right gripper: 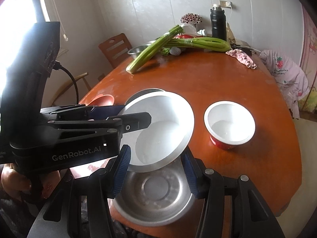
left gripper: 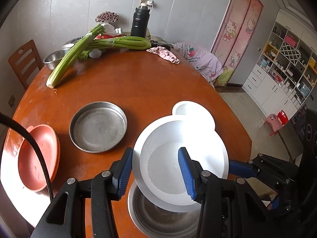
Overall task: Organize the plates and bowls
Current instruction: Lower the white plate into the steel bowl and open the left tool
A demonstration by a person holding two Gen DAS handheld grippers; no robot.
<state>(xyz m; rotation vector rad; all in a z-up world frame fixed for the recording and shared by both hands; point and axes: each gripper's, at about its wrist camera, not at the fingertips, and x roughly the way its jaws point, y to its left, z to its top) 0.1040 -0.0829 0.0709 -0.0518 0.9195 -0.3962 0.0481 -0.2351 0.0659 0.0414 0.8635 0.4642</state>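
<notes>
Nearest the lens, 6 o'clock: left gripper (left gripper: 155, 151), clamped across the rim of the white plate (left gripper: 178, 138), one finger under the flange, the other inside the well. Plate tilted, off the table (left gripper: 128, 79), lower edge over the steel bowl (right gripper: 156, 194) at the near edge; contact between plate and bowl not resolvable.

Right gripper (right gripper: 156, 151): pads (right gripper: 122, 170) apart, nothing between them but the plate's lower rim, holding nothing. Steel bowl directly beneath.

At 2 o'clock from the plate, right wrist view: red bowl with white inside (right gripper: 229, 127), upright, apart from the plate.

At 10 o'clock, left wrist view: flat steel pan (left gripper: 98, 127), upright. At 9 o'clock: terracotta dishes (left gripper: 37, 154), nested at the table edge.

At 12 o'clock, far side: celery bunches (left gripper: 122, 42), black flask (left gripper: 138, 22), pink cloth (left gripper: 164, 53).
</notes>
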